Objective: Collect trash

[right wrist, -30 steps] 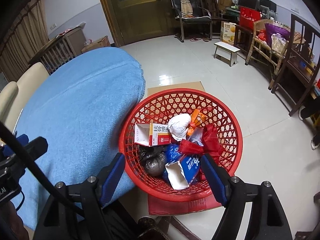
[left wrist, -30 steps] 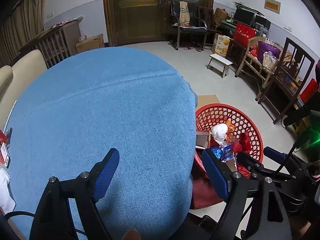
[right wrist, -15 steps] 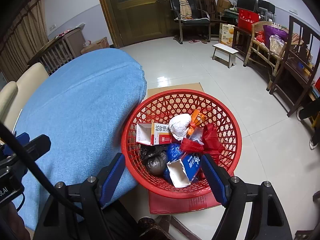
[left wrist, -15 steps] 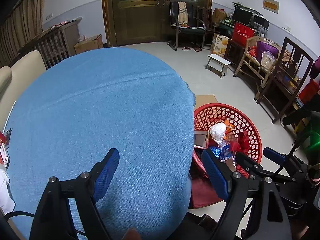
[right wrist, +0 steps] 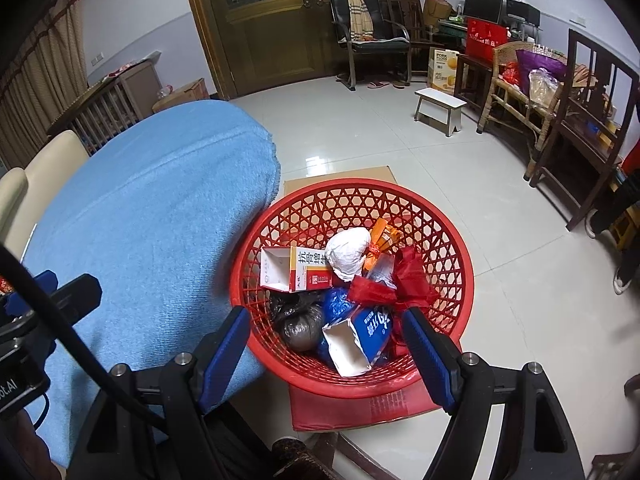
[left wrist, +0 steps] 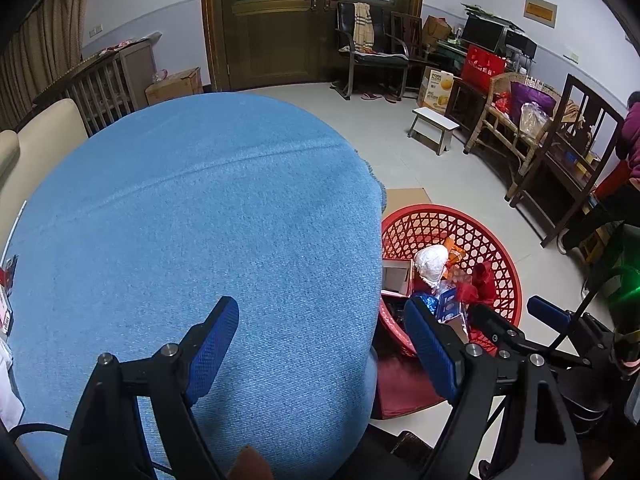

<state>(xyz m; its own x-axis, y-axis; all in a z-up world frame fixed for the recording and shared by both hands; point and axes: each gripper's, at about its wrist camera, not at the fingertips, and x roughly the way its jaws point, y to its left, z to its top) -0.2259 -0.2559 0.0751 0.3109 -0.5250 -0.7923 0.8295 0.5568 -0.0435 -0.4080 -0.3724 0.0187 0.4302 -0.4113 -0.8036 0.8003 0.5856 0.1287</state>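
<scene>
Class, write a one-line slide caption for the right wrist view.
Open right gripper above a red basket of collected trash beside the blue-covered table.

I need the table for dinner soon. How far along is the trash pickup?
Nearly done: trash fills the red basket, including a medicine box and white wad. Both the left gripper and right gripper are open, empty. The blue tablecloth looks bare, apart from items at its left edge.

Beyond my blue-clothed table (left wrist: 192, 220) lies pale tiled floor (right wrist: 360, 136), a wooden double door (right wrist: 280, 20) (glass panes above), a black chair (right wrist: 368, 40) beside it.
</scene>
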